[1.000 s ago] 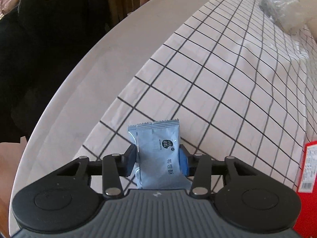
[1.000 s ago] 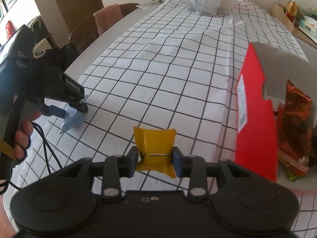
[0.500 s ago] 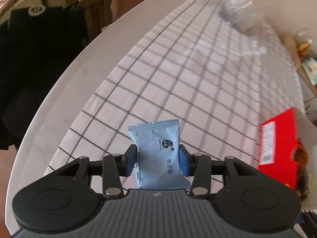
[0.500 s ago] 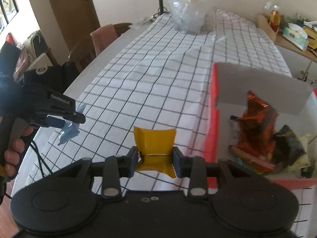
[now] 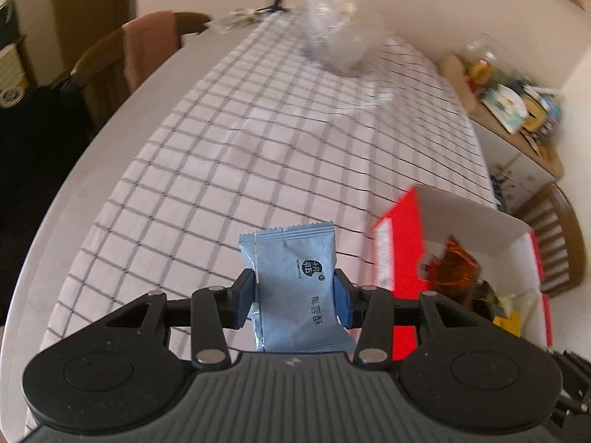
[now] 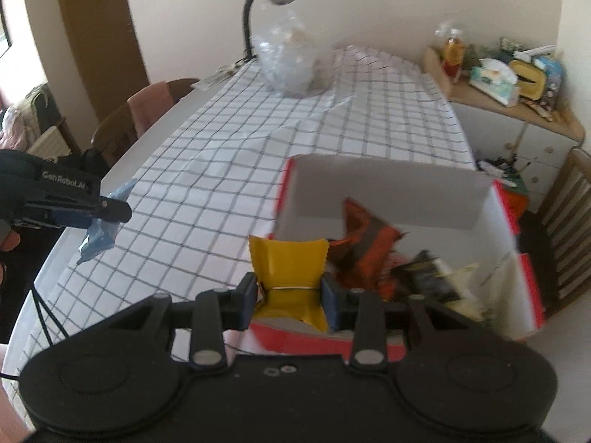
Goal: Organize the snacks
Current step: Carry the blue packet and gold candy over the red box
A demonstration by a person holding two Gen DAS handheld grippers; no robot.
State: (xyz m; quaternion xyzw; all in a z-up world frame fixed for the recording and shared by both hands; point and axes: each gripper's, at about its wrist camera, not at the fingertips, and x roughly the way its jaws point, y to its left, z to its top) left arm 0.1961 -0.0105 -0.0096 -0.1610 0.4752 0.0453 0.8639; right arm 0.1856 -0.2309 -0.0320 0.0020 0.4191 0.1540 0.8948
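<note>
Snack packets look light, crinkly and soft, so a pinch across the middle suits them: the left gripper (image 5: 294, 301) clamps a pale blue packet (image 5: 295, 288) printed with Chinese characters, with the red box (image 5: 399, 258) at its three o'clock. The right gripper (image 6: 288, 301) is pinched on a yellow packet (image 6: 290, 273) over the box's near edge; "GenRobot.AI" reads on the other tool.

Light blue snack packet (image 5: 295, 288) sits upright, pinched at its sides, up off the checkered surface. Yellow packet (image 6: 290, 277) is crumpled, squeezed in the middle, right over the open red box (image 6: 384, 188) holding orange and dark wrappers.
</note>
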